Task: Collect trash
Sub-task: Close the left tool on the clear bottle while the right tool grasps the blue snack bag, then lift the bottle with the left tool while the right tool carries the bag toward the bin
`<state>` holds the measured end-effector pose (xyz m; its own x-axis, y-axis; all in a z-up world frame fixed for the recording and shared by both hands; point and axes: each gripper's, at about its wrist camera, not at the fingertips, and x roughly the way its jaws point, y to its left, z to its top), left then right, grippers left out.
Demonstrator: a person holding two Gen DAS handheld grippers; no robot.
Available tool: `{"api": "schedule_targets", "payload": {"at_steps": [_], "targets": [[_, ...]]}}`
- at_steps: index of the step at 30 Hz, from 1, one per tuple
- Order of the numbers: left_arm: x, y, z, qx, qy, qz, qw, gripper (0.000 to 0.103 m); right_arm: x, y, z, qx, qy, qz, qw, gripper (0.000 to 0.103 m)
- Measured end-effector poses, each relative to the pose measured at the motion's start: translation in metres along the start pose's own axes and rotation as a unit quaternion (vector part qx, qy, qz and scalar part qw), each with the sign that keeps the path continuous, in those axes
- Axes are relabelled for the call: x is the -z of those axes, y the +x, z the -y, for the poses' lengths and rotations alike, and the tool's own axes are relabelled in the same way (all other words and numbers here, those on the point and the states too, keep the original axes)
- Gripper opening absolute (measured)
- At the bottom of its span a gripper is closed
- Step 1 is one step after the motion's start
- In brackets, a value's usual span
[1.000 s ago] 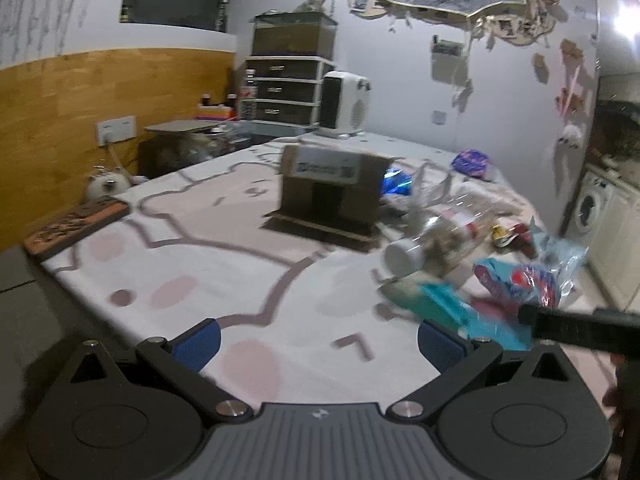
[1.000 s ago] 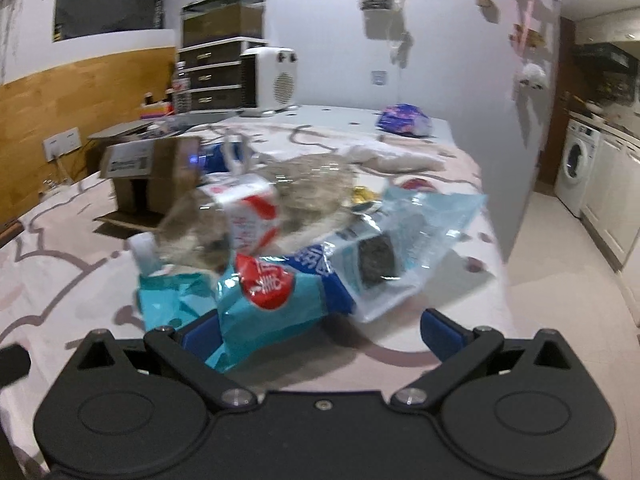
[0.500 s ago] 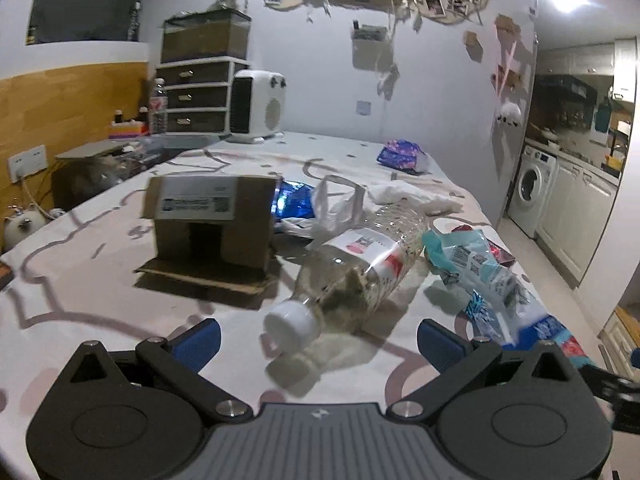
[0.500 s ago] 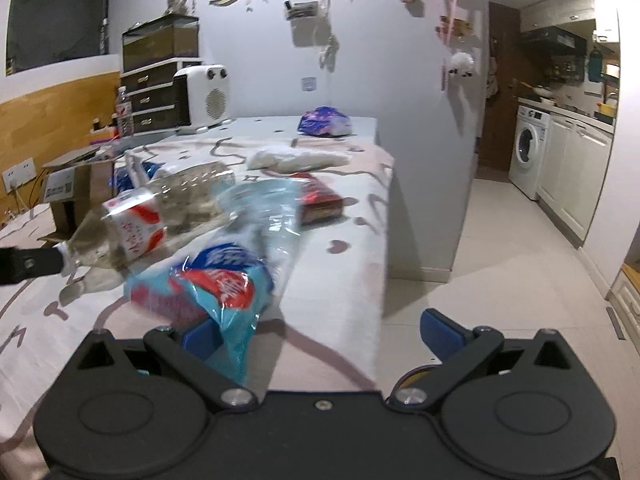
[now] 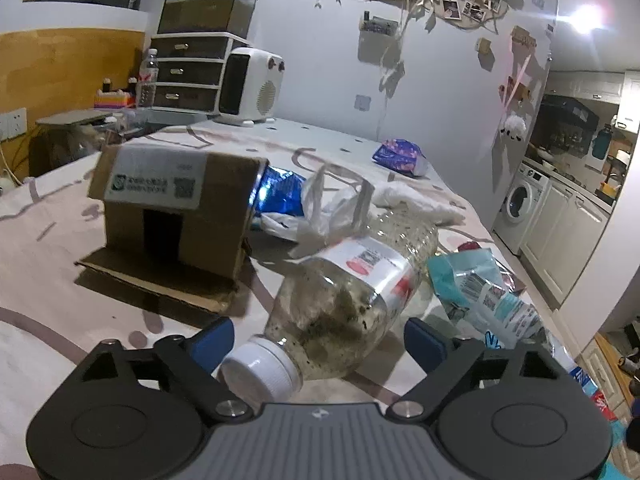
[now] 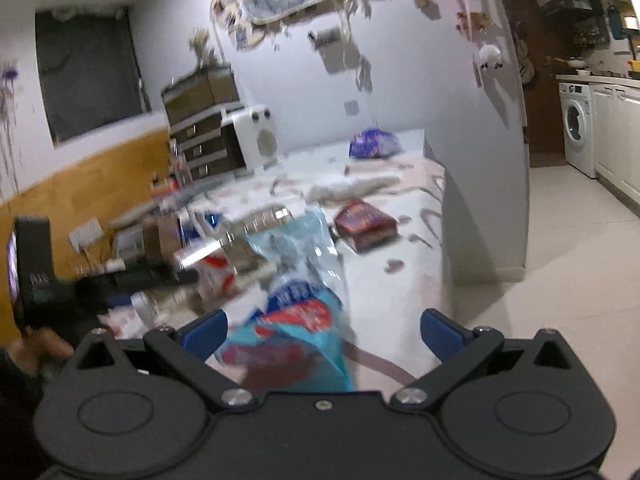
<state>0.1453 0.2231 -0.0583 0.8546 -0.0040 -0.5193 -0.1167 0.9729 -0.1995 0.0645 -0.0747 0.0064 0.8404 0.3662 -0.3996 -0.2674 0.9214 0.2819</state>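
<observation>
Two grippers work a cluttered table [image 5: 60,248]: at centre frame a cardboard box [image 5: 176,208], then a dirty plastic bottle [image 5: 344,304] between the closing left gripper's [image 5: 316,340] untouching pads; lower centre, the wide right gripper [image 6: 322,330] straddles a blue snack wrapper [image 6: 296,320].

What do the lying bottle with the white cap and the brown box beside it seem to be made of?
The clear bottle with the white cap looks like thin glossy plastic: its dirty contents show through and its wall glints. The brown box with a white label looks like matt corrugated cardboard, judging by its folded flaps and dull surface.
</observation>
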Motion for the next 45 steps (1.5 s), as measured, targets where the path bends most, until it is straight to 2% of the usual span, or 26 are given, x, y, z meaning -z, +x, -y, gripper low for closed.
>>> {"api": "schedule_targets", "payload": {"at_steps": [3,6,13,16,17,21,23,27,29,31,32,33,34,36,37,39,41,42,45], "targets": [[0.002,0.0,0.0,-0.005,0.001,0.003,1.0,0.08,-0.003,0.016,-0.007,-0.009,0.003,-0.025,1.0,0.103],[0.005,-0.005,-0.002,0.0,-0.004,0.007,1.0,0.078,-0.004,0.03,-0.011,-0.019,0.024,-0.048,0.998,0.103],[0.01,-0.015,0.006,0.001,0.0,0.015,0.9999,0.071,0.003,0.059,-0.026,0.011,0.008,-0.06,0.998,0.103],[0.013,-0.019,0.012,0.003,0.005,0.011,0.9999,0.066,0.005,0.071,-0.026,0.025,0.007,-0.086,0.996,0.103],[0.015,-0.021,0.014,0.003,0.007,0.009,0.9999,0.064,0.005,0.071,-0.024,0.027,0.011,-0.084,0.996,0.098],[0.024,-0.029,0.021,0.009,0.006,0.0,0.9999,0.05,0.006,0.063,-0.018,0.018,0.01,-0.08,0.997,0.056],[0.029,-0.034,0.025,0.009,0.006,-0.003,0.9999,0.047,0.007,0.057,-0.013,0.018,0.011,-0.077,0.997,0.047],[0.039,-0.049,0.031,0.007,0.009,-0.007,0.9999,0.041,0.01,0.044,-0.002,0.008,0.022,-0.077,0.997,0.034],[0.042,-0.058,0.036,0.008,0.015,-0.009,0.9998,0.038,0.01,0.037,0.001,0.008,0.021,-0.077,0.997,0.032],[0.045,-0.066,0.042,-0.003,0.026,-0.007,0.9996,0.04,0.01,0.031,0.005,0.005,0.021,-0.076,0.997,0.031],[0.046,-0.068,0.044,-0.009,0.03,-0.001,0.9995,0.043,0.011,0.028,0.006,0.004,0.022,-0.074,0.997,0.03],[0.046,-0.069,0.046,-0.017,0.035,0.004,0.9992,0.056,0.012,0.026,0.008,0.002,0.024,-0.073,0.997,0.03],[0.046,-0.07,0.048,-0.026,0.04,0.01,0.9988,0.061,0.013,0.024,0.009,0.001,0.027,-0.074,0.997,0.03],[0.047,-0.069,0.05,-0.038,0.05,0.013,0.9979,0.059,0.015,0.021,0.011,-0.002,0.03,-0.075,0.997,0.03],[0.048,-0.068,0.05,-0.039,0.049,0.012,0.9979,0.051,0.016,0.019,0.011,-0.003,0.03,-0.075,0.997,0.03],[0.05,-0.066,0.051,-0.037,0.047,0.006,0.9982,0.042,0.016,0.017,0.013,-0.003,0.031,-0.074,0.997,0.03],[0.052,-0.065,0.05,-0.037,0.042,0.004,0.9984,0.041,0.017,0.014,0.014,-0.001,0.03,-0.073,0.997,0.03],[0.053,-0.066,0.049,-0.038,0.039,0.008,0.9985,0.035,0.017,0.013,0.014,-0.001,0.03,-0.073,0.997,0.03],[0.053,-0.069,0.047,-0.031,0.03,0.022,0.9988,0.035,0.017,0.013,0.014,-0.003,0.029,-0.074,0.997,0.03]]}}
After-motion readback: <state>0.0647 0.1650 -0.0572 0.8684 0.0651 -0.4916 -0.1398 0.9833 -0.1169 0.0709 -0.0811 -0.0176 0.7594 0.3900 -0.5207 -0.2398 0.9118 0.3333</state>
